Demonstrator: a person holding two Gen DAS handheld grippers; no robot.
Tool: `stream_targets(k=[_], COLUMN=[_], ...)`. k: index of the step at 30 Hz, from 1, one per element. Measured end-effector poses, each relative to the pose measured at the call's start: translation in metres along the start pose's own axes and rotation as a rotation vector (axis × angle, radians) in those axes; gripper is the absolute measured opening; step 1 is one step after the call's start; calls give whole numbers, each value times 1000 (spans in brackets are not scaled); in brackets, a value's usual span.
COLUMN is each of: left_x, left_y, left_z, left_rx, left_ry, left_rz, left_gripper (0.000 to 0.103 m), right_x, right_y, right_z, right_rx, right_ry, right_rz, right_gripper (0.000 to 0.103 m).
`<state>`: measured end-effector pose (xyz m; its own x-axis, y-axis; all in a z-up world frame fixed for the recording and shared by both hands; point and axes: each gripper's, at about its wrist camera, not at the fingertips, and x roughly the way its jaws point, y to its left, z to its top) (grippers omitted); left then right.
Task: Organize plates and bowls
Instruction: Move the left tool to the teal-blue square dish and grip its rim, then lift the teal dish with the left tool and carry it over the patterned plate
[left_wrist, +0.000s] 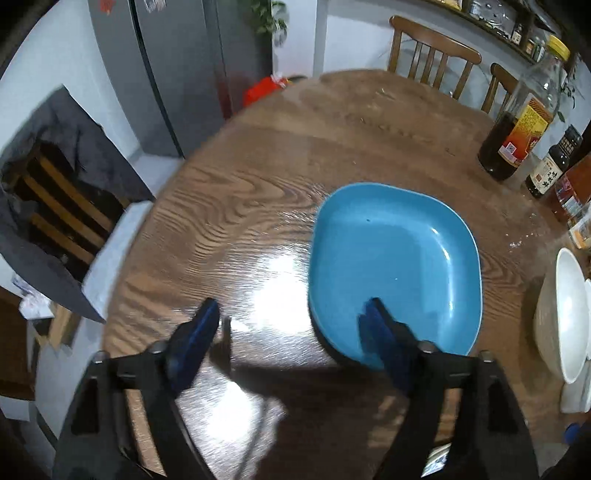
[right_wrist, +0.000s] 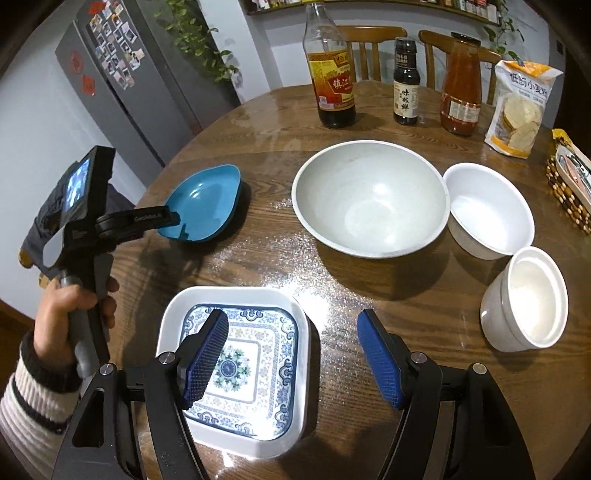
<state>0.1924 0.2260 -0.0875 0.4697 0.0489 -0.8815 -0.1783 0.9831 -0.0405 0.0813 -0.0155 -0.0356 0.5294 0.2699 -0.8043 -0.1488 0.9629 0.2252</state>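
Note:
A blue square plate (left_wrist: 395, 266) lies on the round wooden table (left_wrist: 258, 177). My left gripper (left_wrist: 291, 325) is open; its right finger reaches over the plate's near rim, its left finger is over bare table. In the right wrist view the blue plate (right_wrist: 203, 206) looks tipped, with the left gripper's finger at its near edge. My right gripper (right_wrist: 291, 350) is open and empty above a white square plate with a blue pattern (right_wrist: 240, 362). A large grey bowl (right_wrist: 369, 203), a white bowl (right_wrist: 487, 210) and a white cup-shaped bowl (right_wrist: 528, 302) stand to the right.
Sauce bottles (right_wrist: 332, 74) and a snack bag (right_wrist: 521, 107) stand at the table's far side. A beaded basket (right_wrist: 569, 184) is at the right edge. Wooden chairs (left_wrist: 432, 51) stand behind the table, and a grey fridge (right_wrist: 122, 85) at the left.

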Motion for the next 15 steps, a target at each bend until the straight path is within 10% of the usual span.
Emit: stream_targets(k=[6,15], left_x=[11,-5], left_y=[-5,-19], left_z=[10,-20], left_rx=[32,200], left_ry=[34,88], left_rz=[-40,-159], left_gripper=[17,13], right_x=[7,34], right_y=[2,11], right_z=[7,27], right_rx=[-9,-25], right_ry=[7,33], right_rz=[13,102], right_gripper=[73,73])
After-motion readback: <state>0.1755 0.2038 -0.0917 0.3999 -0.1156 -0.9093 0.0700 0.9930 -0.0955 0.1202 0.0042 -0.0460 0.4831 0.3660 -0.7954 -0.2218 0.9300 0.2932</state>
